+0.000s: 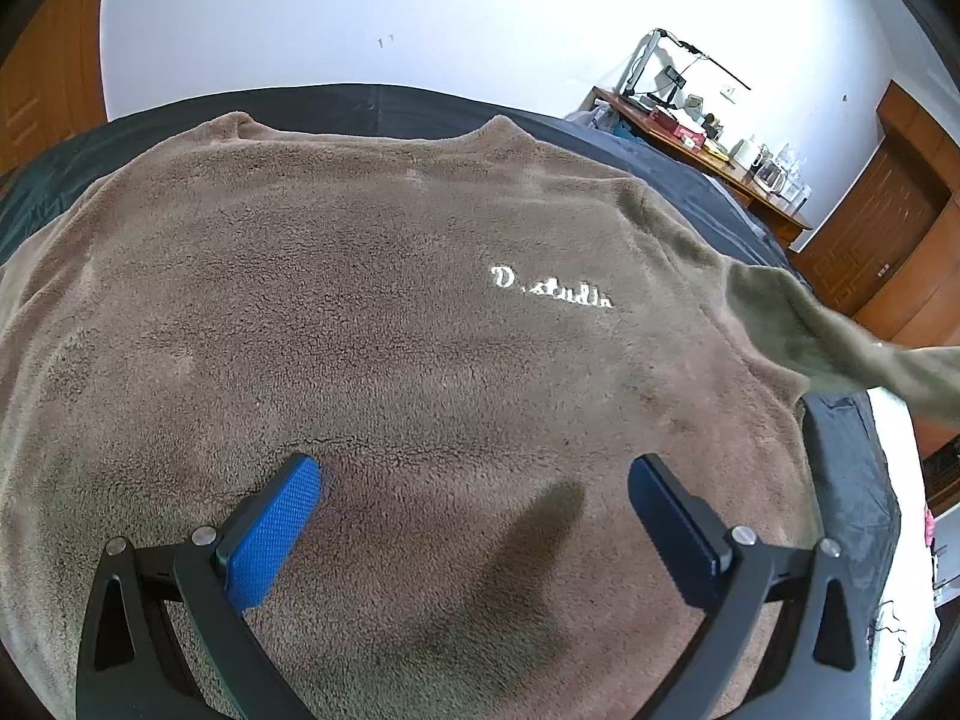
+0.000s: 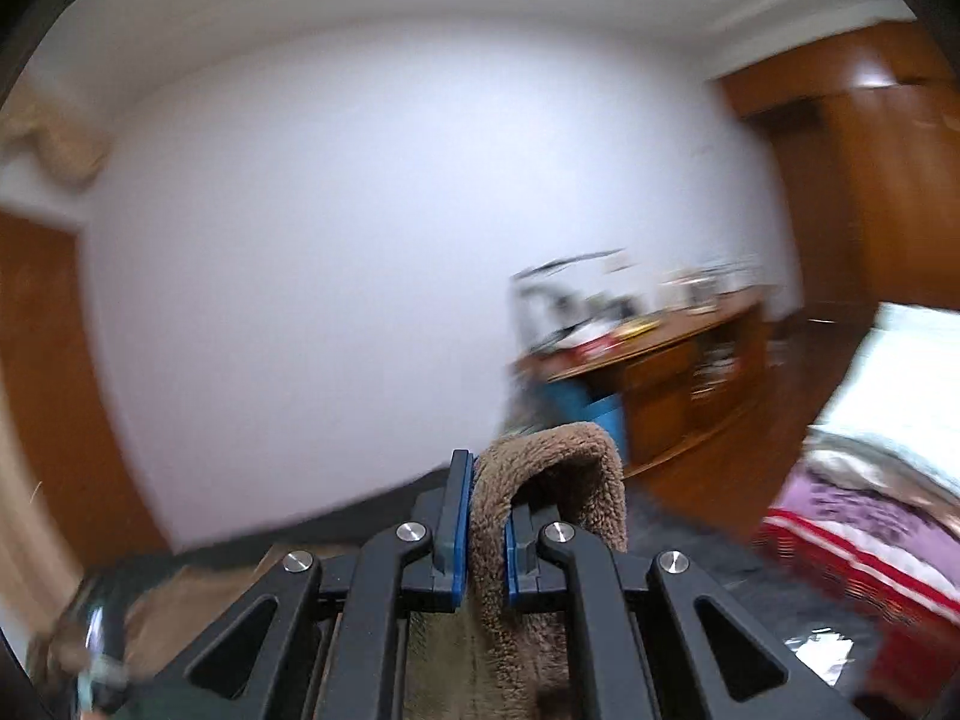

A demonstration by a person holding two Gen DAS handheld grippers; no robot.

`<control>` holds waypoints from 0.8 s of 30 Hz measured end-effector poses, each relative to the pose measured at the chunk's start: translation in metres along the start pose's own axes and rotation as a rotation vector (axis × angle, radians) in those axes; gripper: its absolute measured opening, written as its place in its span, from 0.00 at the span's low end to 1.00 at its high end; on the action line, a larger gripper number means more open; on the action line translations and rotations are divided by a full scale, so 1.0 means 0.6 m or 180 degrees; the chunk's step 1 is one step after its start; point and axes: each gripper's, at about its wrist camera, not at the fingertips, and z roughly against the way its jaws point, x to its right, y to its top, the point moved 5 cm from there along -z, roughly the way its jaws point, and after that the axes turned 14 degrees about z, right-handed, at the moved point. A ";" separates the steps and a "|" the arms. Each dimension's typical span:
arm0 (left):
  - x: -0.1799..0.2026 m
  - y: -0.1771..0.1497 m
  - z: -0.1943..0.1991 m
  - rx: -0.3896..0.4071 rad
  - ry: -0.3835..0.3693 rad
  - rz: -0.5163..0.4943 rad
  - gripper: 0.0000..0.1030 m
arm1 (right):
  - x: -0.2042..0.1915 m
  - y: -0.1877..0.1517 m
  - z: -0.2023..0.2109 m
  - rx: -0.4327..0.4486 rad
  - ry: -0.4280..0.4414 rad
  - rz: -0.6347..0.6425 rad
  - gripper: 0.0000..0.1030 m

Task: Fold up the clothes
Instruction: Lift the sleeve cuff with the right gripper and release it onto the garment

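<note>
Hovering over the lower front of the brown fleece sweater (image 1: 372,300), the left gripper (image 1: 474,498) tilts steeply down w/ its blue-padded fingers (image 1: 273,531) spread wide, nothing between them. Sweater lies flat, chest up, on a dark bedcover (image 1: 360,105); white lettering (image 1: 552,288) sits right of centre in the left wrist view, neckline toward the far wall. Its sleeve (image 1: 840,342) on the right side is lifted off the bed, stretched out toward the frame's edge.

Right gripper (image 2: 487,528) points nearly level at the white wall; bkgd is heavily blurred. Its pads (image 2: 459,516) are pressed together, pinching a fold of the sleeve's fleece (image 2: 552,480), which loops up over the right finger and drapes back down. Wooden desk (image 2: 660,360) w/ clutter stands beyond, right of centre.
</note>
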 end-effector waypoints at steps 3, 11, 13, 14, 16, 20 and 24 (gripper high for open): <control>0.001 0.001 -0.002 0.0006 0.0011 -0.0011 1.00 | 0.069 -0.022 -0.016 -0.0216 -0.0160 -0.0403 0.09; 0.003 -0.001 -0.006 0.0036 0.0068 -0.0075 1.00 | 0.184 -0.152 -0.070 -0.1134 -0.0193 -0.1092 0.10; 0.004 -0.001 -0.007 0.0045 0.0085 -0.0096 1.00 | 0.188 -0.187 -0.076 -0.1337 -0.0106 -0.1100 0.10; 0.004 -0.001 -0.008 0.0048 0.0093 -0.0107 1.00 | 0.186 -0.205 -0.080 -0.1441 -0.0031 -0.1067 0.10; 0.005 -0.002 -0.009 0.0059 0.0111 -0.0131 1.00 | 0.177 -0.231 -0.083 -0.1577 0.0112 -0.0932 0.10; 0.005 -0.003 -0.011 0.0079 0.0149 -0.0181 1.00 | 0.161 -0.270 -0.068 -0.1712 0.0279 -0.0569 0.16; 0.007 -0.002 -0.015 0.0101 0.0184 -0.0225 1.00 | 0.176 -0.290 -0.051 -0.1723 0.0291 -0.0433 0.67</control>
